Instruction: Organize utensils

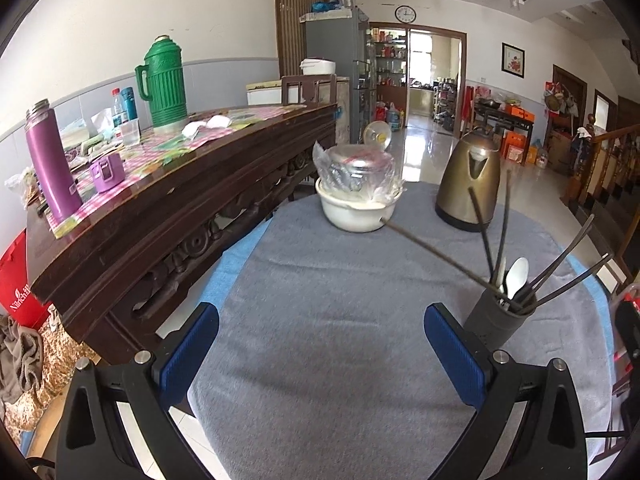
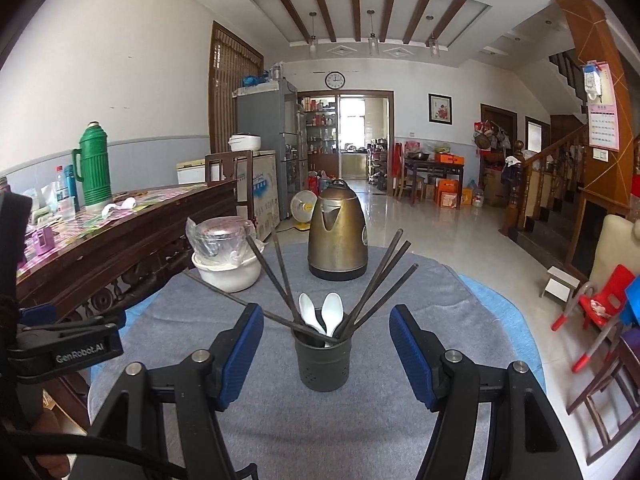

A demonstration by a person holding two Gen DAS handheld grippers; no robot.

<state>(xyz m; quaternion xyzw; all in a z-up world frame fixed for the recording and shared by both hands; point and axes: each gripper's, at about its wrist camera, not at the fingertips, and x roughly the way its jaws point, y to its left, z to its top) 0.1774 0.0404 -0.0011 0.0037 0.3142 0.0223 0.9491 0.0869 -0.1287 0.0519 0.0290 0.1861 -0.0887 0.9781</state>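
Note:
A dark grey utensil holder [image 2: 323, 360] stands on the grey towel [image 2: 360, 420] covering the round table. Several dark chopsticks [image 2: 380, 276] and two white spoons [image 2: 332, 312] stick out of it. My right gripper [image 2: 326, 354] is open, its blue pads either side of the holder and clear of it. In the left wrist view the same holder [image 1: 496, 320] stands just beyond the right pad, with its chopsticks [image 1: 432, 246] fanning out. My left gripper [image 1: 322, 354] is open over bare towel [image 1: 320, 300], holding nothing.
A brass-coloured kettle [image 2: 338, 236] and a white bowl with a plastic-wrapped pot [image 2: 226, 256] stand at the table's far side. A dark wooden sideboard [image 1: 180, 200] with a green thermos [image 1: 164, 84] and a purple flask [image 1: 50, 160] runs along the left. Red chairs [image 2: 600, 304] stand to the right.

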